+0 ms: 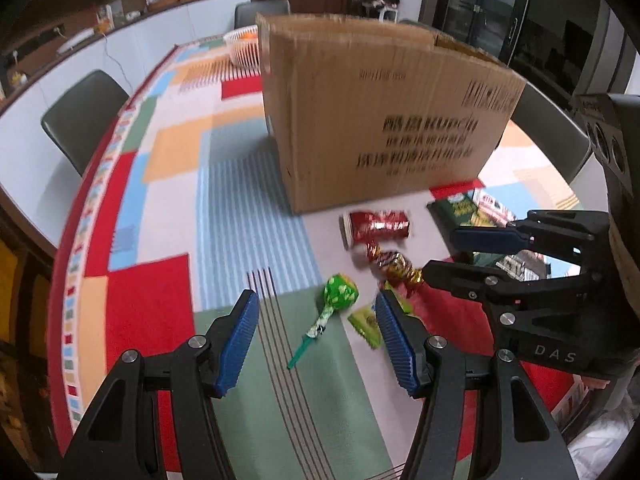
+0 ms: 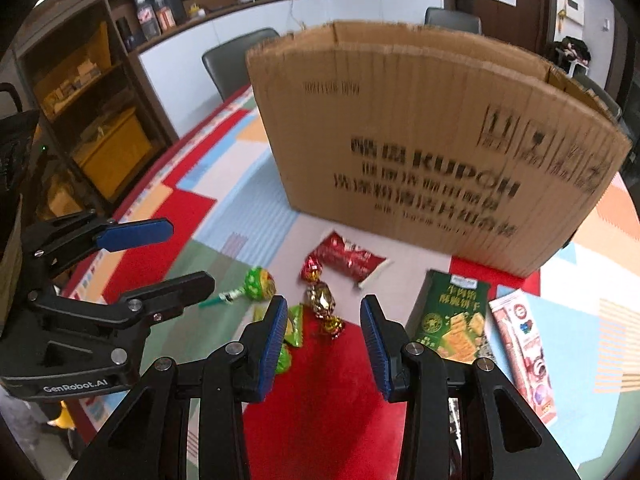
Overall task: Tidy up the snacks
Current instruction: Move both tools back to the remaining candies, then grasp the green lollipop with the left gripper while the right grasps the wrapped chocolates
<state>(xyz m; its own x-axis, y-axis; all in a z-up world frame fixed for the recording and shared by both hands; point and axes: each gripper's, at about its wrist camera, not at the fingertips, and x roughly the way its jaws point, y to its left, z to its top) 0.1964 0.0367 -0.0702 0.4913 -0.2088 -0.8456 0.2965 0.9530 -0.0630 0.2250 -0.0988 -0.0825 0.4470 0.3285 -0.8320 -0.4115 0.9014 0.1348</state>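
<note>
Both claws are spread wide with nothing in them: the left gripper [image 1: 318,338] hangs over the green lollipop [image 1: 338,295], and the right gripper [image 2: 323,342] is lined up on the gold candy [image 2: 322,299]. Snacks sit bunched on the tablecloth [image 1: 168,184] right in front of the cardboard box [image 2: 420,152]. My worry is that a closing finger clips the green packet [image 2: 295,326] or shoves the red packet [image 2: 347,261], since they're so crowded.
</note>
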